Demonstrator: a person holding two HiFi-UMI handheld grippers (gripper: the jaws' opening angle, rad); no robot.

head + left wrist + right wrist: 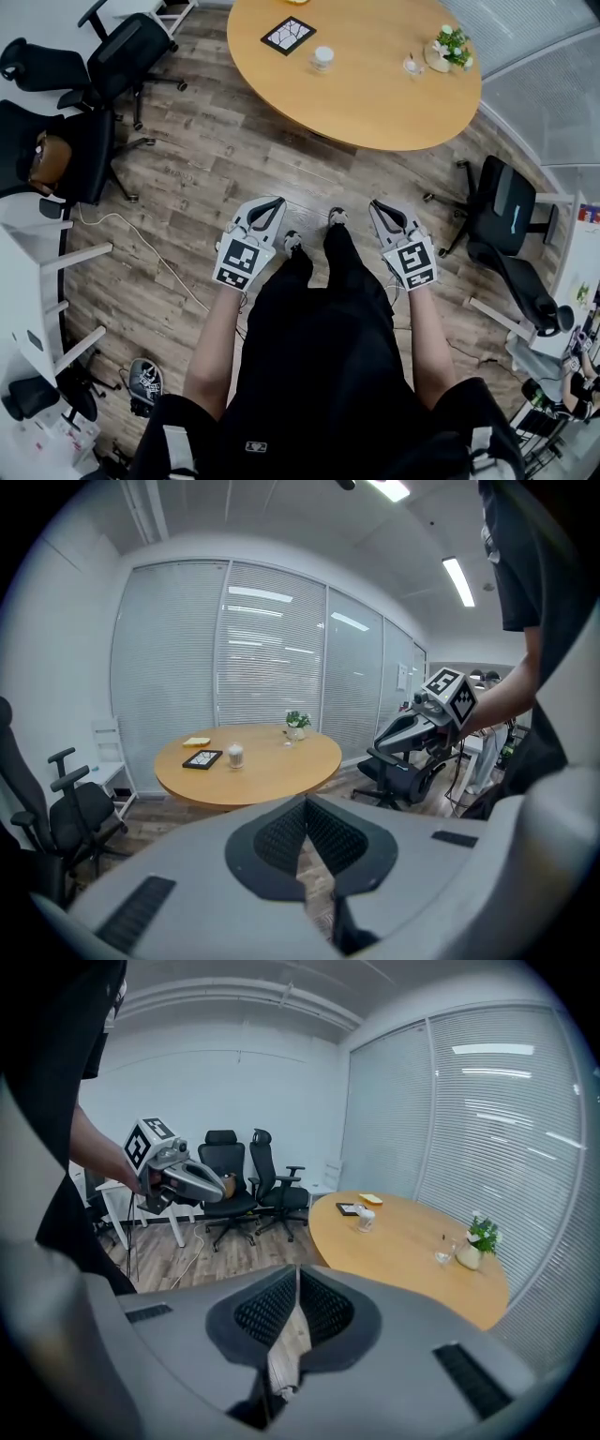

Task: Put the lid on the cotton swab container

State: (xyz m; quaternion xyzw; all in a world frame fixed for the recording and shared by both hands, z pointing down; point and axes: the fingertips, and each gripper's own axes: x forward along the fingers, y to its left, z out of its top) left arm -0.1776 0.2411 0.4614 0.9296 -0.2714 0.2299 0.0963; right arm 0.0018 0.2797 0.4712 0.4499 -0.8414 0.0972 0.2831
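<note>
The left gripper (270, 204) and right gripper (382, 208), grey plastic with black-and-white square markers, are closed and empty. The cylindrical white cotton swab container (322, 58) stands on the round wooden table (375, 103), upper centre of the head view.

We hold the left hand-held gripper (266, 202) and right hand-held gripper (383, 208) side by side; the worktop (375, 103) lies well ahead of them, carrying the cotton swab container (322, 58), with a potted plant (450, 45) to its right.
</note>
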